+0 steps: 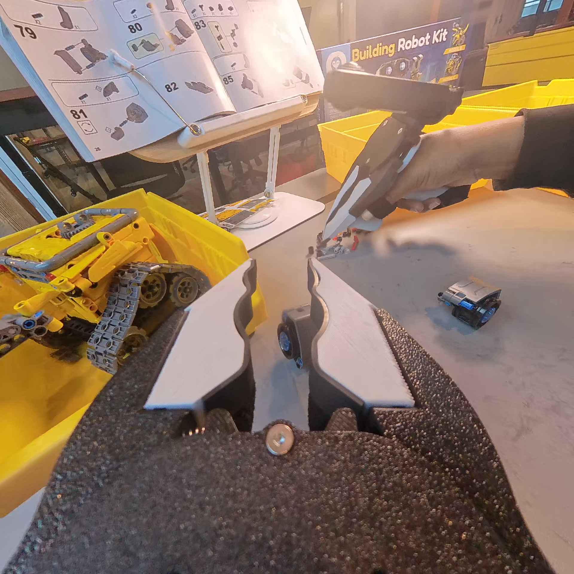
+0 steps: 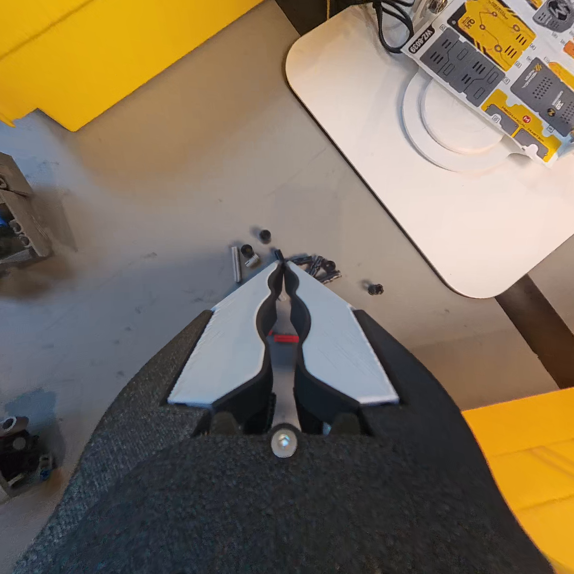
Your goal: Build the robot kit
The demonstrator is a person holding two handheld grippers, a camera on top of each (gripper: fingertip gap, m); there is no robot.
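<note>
Grey tabletop (image 2: 155, 192) carries a scatter of small pins (image 2: 316, 267) just beside the white stand base (image 2: 403, 192); the right gripper (image 2: 282, 264), fingers together, pinches one small black pin (image 2: 278, 254) at that scatter's edge, while the left gripper (image 1: 281, 264), fingers apart and empty, hovers nearer a wheeled grey block (image 1: 293, 332), the pins straight ahead of it

Your right gripper (image 2: 282, 264) is pinched onto a small black peg (image 2: 278, 255) among the loose small parts (image 2: 323, 267) on the table. Your left gripper (image 1: 282, 264) hangs spread above a grey wheeled block (image 1: 293, 332).
</note>
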